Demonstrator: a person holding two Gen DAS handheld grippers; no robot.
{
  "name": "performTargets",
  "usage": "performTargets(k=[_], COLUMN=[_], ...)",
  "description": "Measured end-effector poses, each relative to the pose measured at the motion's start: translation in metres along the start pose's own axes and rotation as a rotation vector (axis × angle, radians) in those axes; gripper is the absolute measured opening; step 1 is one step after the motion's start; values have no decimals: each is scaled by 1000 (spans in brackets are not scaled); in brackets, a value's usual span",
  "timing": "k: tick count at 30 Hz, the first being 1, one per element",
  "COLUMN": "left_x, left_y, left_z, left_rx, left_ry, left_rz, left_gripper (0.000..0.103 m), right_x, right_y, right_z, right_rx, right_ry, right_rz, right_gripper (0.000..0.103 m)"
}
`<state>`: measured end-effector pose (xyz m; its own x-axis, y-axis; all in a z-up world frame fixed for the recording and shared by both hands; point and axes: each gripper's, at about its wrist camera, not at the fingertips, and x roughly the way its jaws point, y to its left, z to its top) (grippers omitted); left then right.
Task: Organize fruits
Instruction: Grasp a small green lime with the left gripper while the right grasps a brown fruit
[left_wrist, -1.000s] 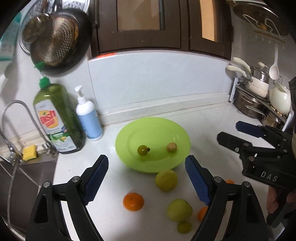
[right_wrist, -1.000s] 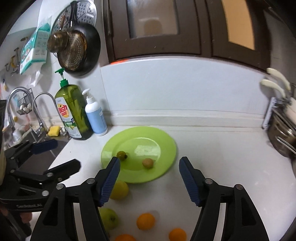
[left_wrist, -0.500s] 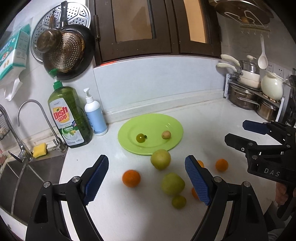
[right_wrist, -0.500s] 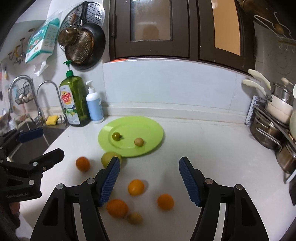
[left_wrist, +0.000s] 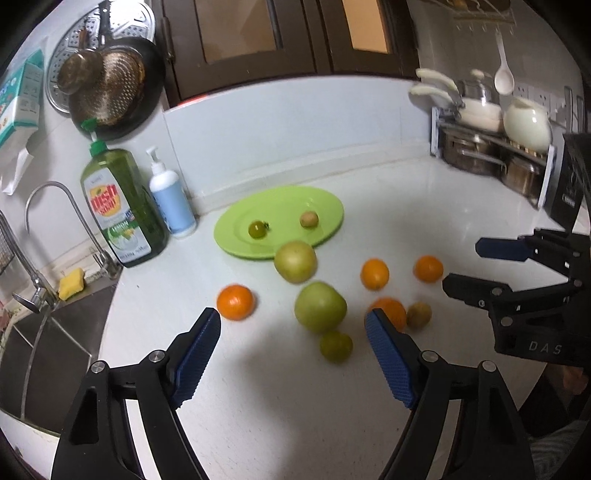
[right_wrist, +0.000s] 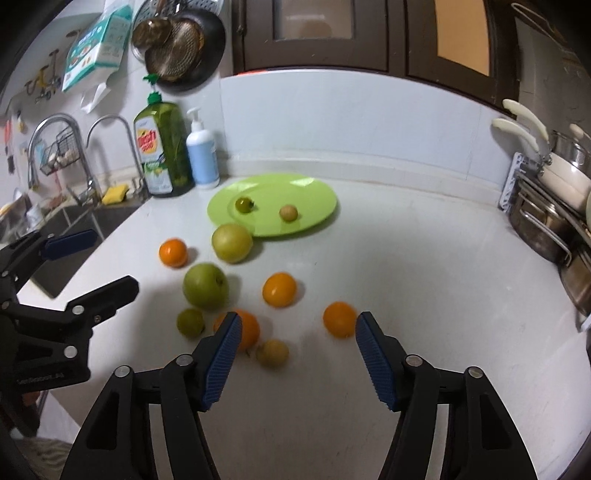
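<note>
Right wrist view: both tools are empty, jaws closing; I'd centre the right tool (right_wrist: 297, 354) over one orange (right_wrist: 339, 319) before squeezing, then plate (right_wrist: 317, 218) it.

Dim, warm indoor light falls from above; the white surface (left_wrist: 258, 387) carries soft shadows under the fruit toward six o'clock. Motion blur smears everything slightly. Fisheye bending and black vignetting ring both views.
</note>
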<state>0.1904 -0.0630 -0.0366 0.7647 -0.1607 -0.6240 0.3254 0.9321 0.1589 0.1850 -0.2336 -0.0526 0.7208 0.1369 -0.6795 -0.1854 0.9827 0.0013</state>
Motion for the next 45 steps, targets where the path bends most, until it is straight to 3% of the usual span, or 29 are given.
performTargets(k=[16, 22, 36, 39, 45], left_x=[39, 54, 73, 75, 74], left_y=[-15, -16, -16, -16, -16], left_z=[-25, -26, -25, -25, -24], left_rx=[0, -27, -47, -49, -47], left_ry=[97, 126, 169, 176, 171], left_rz=[-74, -113, -154, -164, -169], left_gripper=[58, 48, 37, 30, 30], right_x=[40, 49, 60, 61, 60], right_y=[5, 7, 8, 9, 7], right_z=[-21, -21, -19, -18, -17], right_rx=[-26, -22, -17, -17, -11], right_ry=[128, 138, 154, 158, 156], right_rz=[94, 109, 116, 116, 116], right_gripper=[46, 41, 35, 31, 30])
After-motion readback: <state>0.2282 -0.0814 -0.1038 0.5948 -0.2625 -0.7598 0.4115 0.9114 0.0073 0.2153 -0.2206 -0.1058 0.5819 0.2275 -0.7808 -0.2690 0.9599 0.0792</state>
